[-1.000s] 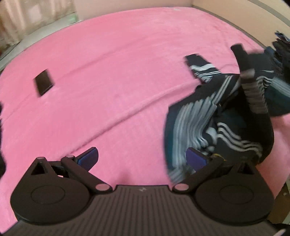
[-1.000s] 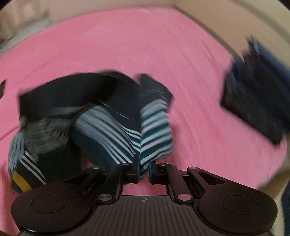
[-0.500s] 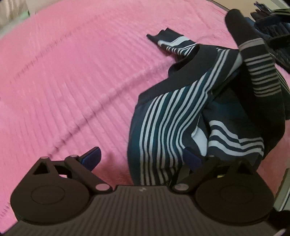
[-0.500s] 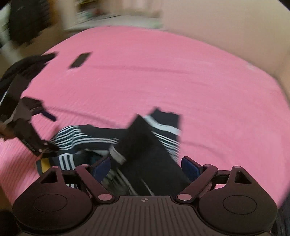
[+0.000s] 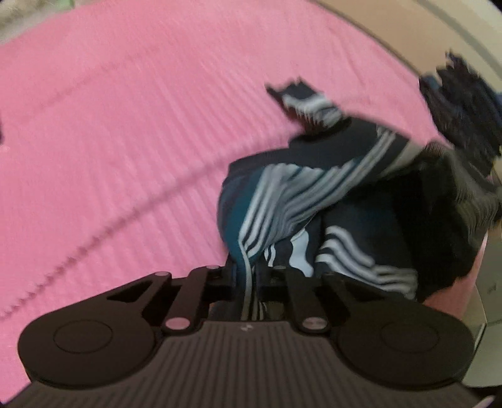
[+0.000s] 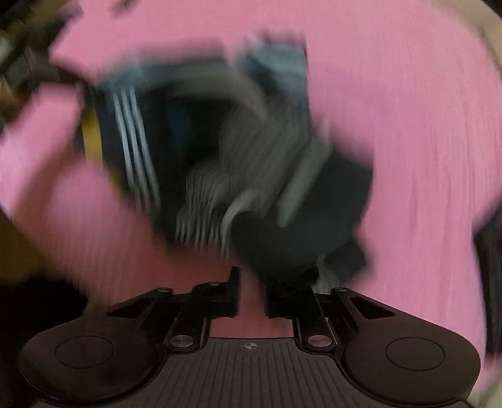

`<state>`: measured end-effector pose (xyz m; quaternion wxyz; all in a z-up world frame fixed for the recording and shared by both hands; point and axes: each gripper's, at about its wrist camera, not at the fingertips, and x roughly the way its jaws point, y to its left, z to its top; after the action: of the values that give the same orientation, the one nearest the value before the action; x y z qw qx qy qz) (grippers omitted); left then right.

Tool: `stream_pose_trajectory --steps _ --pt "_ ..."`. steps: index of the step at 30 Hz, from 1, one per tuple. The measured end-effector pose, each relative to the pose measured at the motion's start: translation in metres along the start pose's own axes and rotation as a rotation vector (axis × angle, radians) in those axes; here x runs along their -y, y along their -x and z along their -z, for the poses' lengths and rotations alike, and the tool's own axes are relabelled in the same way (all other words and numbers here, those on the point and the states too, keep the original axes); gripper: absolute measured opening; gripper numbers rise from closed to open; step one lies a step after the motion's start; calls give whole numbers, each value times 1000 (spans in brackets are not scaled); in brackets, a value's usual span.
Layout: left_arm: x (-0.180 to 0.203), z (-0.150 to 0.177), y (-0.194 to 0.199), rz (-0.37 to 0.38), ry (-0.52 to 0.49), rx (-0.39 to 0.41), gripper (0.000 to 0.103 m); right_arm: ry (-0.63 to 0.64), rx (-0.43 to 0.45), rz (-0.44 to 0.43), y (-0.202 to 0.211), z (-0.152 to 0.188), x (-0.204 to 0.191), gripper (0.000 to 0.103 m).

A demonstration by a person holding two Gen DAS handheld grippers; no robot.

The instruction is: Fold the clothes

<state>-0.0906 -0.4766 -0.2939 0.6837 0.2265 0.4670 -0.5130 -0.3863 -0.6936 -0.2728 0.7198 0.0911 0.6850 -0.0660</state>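
Note:
A dark navy garment with white and teal stripes [image 5: 298,188] lies crumpled on the pink blanket [image 5: 125,125], right of centre in the left wrist view. My left gripper [image 5: 248,270] is closing on the garment's near striped edge, and the cloth runs down between its pads. The right wrist view is badly blurred. There the same garment [image 6: 219,141] lies heaped below my right gripper [image 6: 252,282], which points straight down. Its jaws are closing to a narrow gap with pink showing through. A dark sleeve end [image 6: 282,251] rests against the right fingertip [image 6: 276,288].
A pile of dark clothes [image 5: 464,103] sits at the blanket's far right edge. Beyond that edge is a beige floor or wall [image 5: 408,28]. Pink blanket [image 6: 408,125] stretches left and far of the garment.
My left gripper sank onto the garment's near edge and went from wide open to pinching it. My right gripper let go of the striped cloth, opened wide, swung over the heap and narrowed again.

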Motion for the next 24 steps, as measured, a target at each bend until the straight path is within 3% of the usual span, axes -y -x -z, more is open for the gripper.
stream_pose_trajectory --steps 2,4,5,6,7,10,12,14,16,17,18,21,24 --pt "-4 0 20 -14 8 38 8 -24 -8 -18 13 16 -4 16" --pt "-6 2 32 -24 0 55 8 -7 94 -61 32 5 -11 54" --pt "-6 4 36 -29 -6 59 8 6 165 -74 41 -5 -13 94" --pt "-5 5 36 -32 -12 60 8 17 249 -81 47 -19 -14 99" --pt "-4 7 37 -36 -14 61 8 23 316 -100 49 -37 -12 99" --pt "-1 9 42 -60 -4 75 8 -1 401 -146 24 -98 13 98" --pt "3 15 53 -88 1 83 8 5 401 -134 -4 -142 31 98" --pt "5 22 61 -108 20 75 8 -10 347 -124 -40 -174 49 98" --pt "6 28 65 -125 39 65 8 -76 254 -179 -75 -197 65 78" --pt "7 30 65 -131 45 60 8 -121 220 -247 -91 -204 71 38" --pt "7 29 64 -134 51 58 8 -158 208 -287 -100 -207 74 17" --pt "2 18 65 -140 76 78 8 -170 287 -192 -66 -183 86 16" --pt "-11 -4 67 -156 59 121 8 -250 352 5 -18 -134 108 15"
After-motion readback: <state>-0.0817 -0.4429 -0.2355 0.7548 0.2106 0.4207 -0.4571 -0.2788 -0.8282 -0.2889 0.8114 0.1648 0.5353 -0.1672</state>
